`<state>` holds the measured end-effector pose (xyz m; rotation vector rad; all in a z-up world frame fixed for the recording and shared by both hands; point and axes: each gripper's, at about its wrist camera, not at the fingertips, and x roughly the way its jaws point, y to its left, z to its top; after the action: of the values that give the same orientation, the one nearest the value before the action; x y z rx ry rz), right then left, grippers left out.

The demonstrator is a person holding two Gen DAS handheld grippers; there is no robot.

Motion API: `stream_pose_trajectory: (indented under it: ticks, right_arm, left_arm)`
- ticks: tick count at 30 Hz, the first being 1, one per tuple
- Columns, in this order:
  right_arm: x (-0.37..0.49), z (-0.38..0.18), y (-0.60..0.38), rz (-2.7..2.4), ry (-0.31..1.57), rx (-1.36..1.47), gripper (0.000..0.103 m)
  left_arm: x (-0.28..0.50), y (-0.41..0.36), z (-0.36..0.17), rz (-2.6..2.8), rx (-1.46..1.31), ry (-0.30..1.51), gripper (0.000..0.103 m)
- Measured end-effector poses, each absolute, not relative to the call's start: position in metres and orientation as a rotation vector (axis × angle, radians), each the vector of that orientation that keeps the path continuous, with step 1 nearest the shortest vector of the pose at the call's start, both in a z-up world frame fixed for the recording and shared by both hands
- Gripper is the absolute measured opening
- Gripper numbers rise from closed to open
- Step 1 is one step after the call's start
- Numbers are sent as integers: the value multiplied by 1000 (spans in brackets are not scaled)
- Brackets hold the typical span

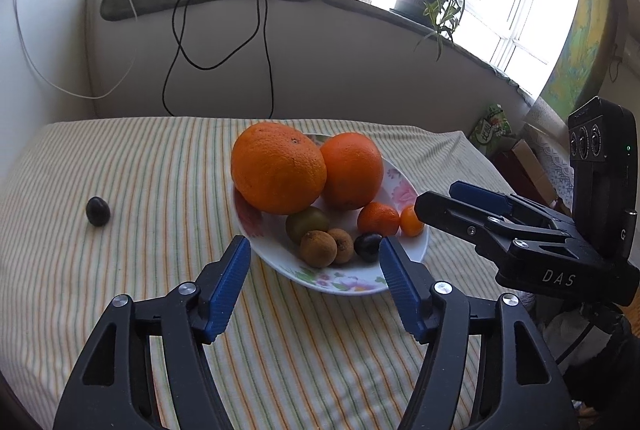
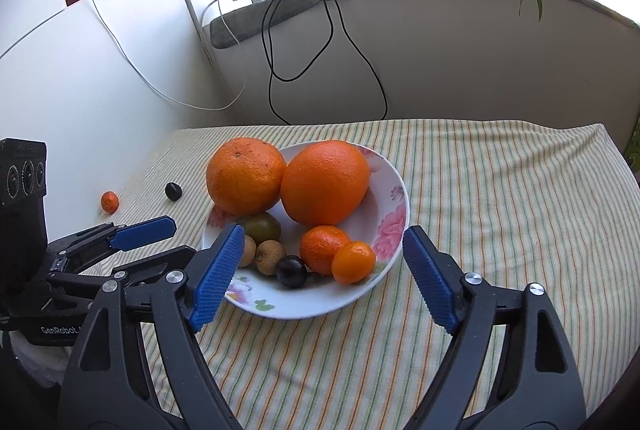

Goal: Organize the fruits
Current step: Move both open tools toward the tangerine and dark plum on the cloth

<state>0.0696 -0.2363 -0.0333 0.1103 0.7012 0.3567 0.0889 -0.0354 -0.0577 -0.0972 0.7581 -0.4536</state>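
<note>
Fruits fill a flowered plate point(image 2: 394, 226) on a striped counter point(image 2: 500, 197): two big oranges point(image 2: 324, 181) at the back, then a mandarin point(image 2: 322, 248), a kumquat point(image 2: 353, 262), a green fruit point(image 2: 262, 228), two brown longans point(image 1: 318, 248) and a dark grape point(image 2: 291, 271) in front. Another kumquat point(image 2: 109, 201) and a dark fruit point(image 2: 173, 191) lie apart on the cloth. Left tool point(image 1: 314, 262) and right tool point(image 2: 324, 258) hover at the plate's near rim, jaws apart, gripping nothing.
</note>
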Motion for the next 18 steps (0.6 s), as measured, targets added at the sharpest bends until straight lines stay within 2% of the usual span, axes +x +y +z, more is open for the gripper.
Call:
stream_pose_trajectory:
  ticks: [18]
  right_arm:
    - [67,-21,-199,457,692,52,86]
  left_arm:
    - [75,18,-52,-319,-125,718,66]
